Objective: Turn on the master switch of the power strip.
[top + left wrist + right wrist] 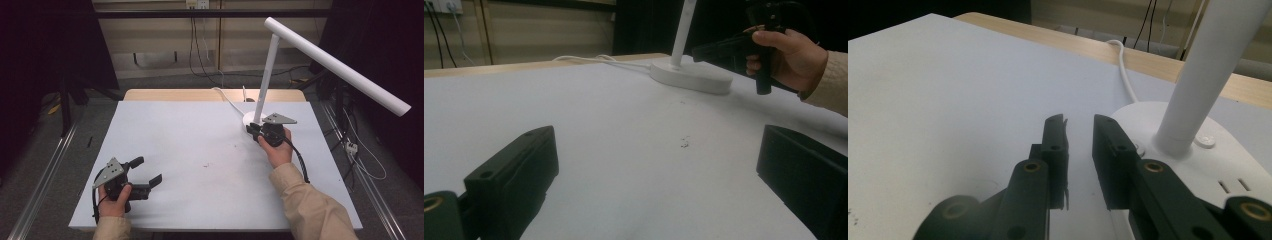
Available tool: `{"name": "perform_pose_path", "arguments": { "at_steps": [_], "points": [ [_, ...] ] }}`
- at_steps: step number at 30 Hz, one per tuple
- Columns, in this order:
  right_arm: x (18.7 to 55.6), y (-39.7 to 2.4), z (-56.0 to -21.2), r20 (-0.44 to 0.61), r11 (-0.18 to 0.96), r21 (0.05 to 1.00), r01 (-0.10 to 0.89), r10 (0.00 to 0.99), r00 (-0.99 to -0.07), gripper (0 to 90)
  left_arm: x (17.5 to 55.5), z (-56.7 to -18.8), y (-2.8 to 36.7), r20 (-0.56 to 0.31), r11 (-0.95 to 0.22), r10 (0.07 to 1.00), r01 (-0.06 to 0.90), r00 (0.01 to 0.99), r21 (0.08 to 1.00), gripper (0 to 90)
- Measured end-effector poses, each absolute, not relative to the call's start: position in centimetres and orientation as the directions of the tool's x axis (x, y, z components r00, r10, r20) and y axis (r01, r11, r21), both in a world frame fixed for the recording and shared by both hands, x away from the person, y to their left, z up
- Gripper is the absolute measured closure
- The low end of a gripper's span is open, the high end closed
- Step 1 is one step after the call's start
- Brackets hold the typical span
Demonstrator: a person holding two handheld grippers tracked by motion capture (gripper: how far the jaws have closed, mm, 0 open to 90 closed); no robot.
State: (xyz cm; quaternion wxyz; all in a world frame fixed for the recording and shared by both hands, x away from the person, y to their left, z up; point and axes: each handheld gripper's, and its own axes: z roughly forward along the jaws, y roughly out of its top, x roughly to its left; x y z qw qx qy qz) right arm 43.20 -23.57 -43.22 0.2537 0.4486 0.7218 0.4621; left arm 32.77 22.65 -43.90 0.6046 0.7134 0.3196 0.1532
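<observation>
A white desk lamp stands at the back right of the table, with a round base (248, 120), an upright stem (266, 70) and a long bar head (345, 67). My right gripper (254, 129) rests at the near edge of that base, jaws drawn almost together with a thin gap and nothing between them. In the right gripper view its tips (1079, 122) sit at the left rim of the base (1218, 165), near a small round button (1206, 141). My left gripper (149, 170) is held near the front left, open and empty (656, 165).
The white tabletop (200, 150) has a few dark specks (684, 142) near its middle. The lamp's white cord (227, 100) runs off the back edge over a wooden strip. The lamp head overhangs the right side. Cables lie on the floor at the right.
</observation>
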Motion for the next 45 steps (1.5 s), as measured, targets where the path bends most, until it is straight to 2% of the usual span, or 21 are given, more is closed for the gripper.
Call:
{"name": "perform_pose_path", "arguments": {
  "at_steps": [8,25,45],
  "points": [
    [44.0,-23.7,-43.2,0.046,0.177,0.891,0.419,0.882,-0.469,82.6,32.7,-43.8,22.7,-0.172,-0.061,0.639,0.272,0.75,0.96,2.8],
    [44.9,-24.1,-43.7,0.045,0.17,0.887,0.429,0.893,-0.447,88.2,32.8,-43.9,22.7,-0.179,-0.056,0.637,0.276,0.75,0.959,2.8],
    [45.5,-24.3,-44.2,0.04,0.177,0.873,0.455,0.903,-0.427,90.0,32.9,-43.9,22.6,-0.174,-0.063,0.636,0.276,0.752,0.959,2.8]
  ]
}}
